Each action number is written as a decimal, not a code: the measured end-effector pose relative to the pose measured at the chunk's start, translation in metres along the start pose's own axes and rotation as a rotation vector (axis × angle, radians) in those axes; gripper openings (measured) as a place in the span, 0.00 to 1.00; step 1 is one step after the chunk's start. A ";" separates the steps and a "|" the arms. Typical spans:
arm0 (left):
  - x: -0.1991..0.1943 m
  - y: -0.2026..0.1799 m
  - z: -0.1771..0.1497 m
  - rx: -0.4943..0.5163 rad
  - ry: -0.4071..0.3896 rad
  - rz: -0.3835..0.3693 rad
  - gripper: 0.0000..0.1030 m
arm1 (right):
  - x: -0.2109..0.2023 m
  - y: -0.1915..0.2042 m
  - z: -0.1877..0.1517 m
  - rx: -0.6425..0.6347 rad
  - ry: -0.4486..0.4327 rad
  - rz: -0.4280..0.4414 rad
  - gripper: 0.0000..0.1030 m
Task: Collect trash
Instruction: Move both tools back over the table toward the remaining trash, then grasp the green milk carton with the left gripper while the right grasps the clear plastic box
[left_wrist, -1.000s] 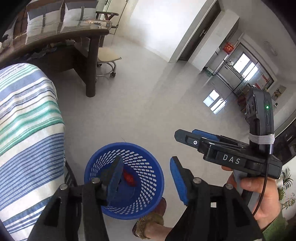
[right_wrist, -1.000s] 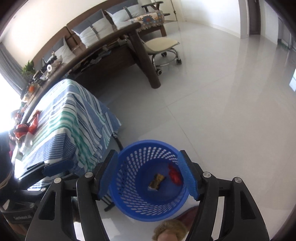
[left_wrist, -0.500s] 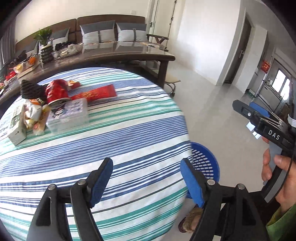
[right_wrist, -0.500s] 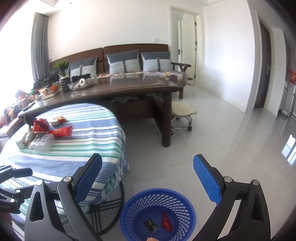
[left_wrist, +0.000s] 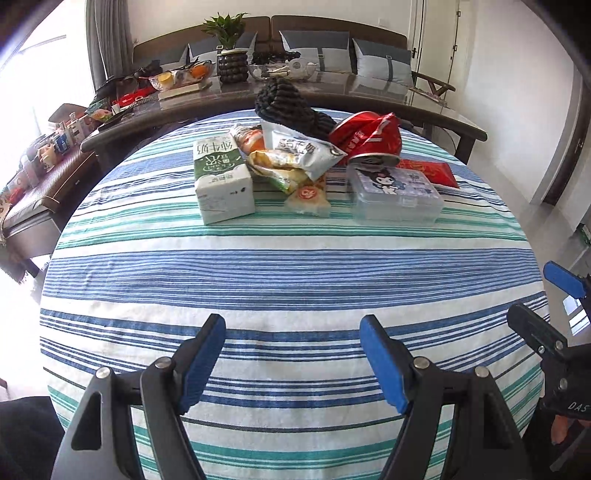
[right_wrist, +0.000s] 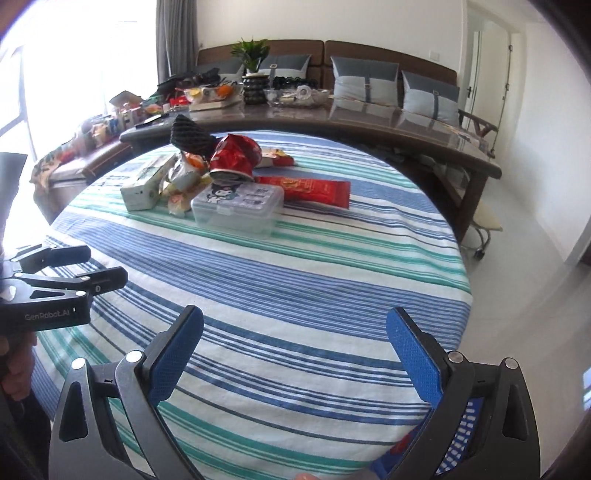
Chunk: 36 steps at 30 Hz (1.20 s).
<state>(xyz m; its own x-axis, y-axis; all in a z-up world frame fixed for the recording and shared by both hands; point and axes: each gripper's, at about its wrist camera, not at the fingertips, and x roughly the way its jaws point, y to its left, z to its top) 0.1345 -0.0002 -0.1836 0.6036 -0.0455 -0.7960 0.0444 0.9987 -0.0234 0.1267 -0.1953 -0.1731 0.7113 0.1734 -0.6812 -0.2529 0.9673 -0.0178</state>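
left gripper (left_wrist: 293, 356): jaws stand apart, nothing between the blue pads; only the striped cloth shows behind them. the jaws have just been opening.
right gripper (right_wrist: 295, 349): jaws very wide, nothing held; they have just been opening too.
table (left_wrist: 295, 273): round, under a cloth with blue, green and white stripes; the near half is bare.
trash pile: at 12 o'clock of the left gripper, on the far part of the table, well apart from both grippers.
milk carton (left_wrist: 221, 177): green and white, lying on its side, at the 9 o'clock end of the pile.
snack wrappers (left_wrist: 291, 158): crumpled, just beside the carton at its 3 o'clock, touching one another.
red cup (left_wrist: 369, 138): tipped over, mouth toward the camera, behind the clear box.
clear plastic box (left_wrist: 397, 197): lid on, with a cartoon picture, at the 3 o'clock end of the pile.
red packet (right_wrist: 306, 188): flat, at 3 o'clock of the box in the right wrist view.
black mesh thing (left_wrist: 288, 107): at the back of the pile.
blue basket (right_wrist: 458, 443): a part shows behind the right finger of the right gripper, at 5 o'clock, lower than the table edge.
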 end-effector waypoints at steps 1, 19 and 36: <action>0.004 0.007 0.001 -0.013 0.008 0.009 0.74 | 0.005 0.008 0.000 -0.011 0.013 0.008 0.96; 0.071 0.044 0.084 -0.044 0.042 0.052 0.75 | 0.050 0.037 0.007 -0.026 0.152 0.058 0.99; 0.042 0.069 0.065 -0.014 0.008 0.008 0.48 | 0.048 0.039 0.005 -0.026 0.146 0.059 1.00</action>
<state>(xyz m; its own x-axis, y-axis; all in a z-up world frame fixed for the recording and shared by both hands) 0.2147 0.0653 -0.1793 0.5971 -0.0374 -0.8013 0.0281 0.9993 -0.0257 0.1539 -0.1489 -0.2026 0.5920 0.1988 -0.7810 -0.3098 0.9508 0.0072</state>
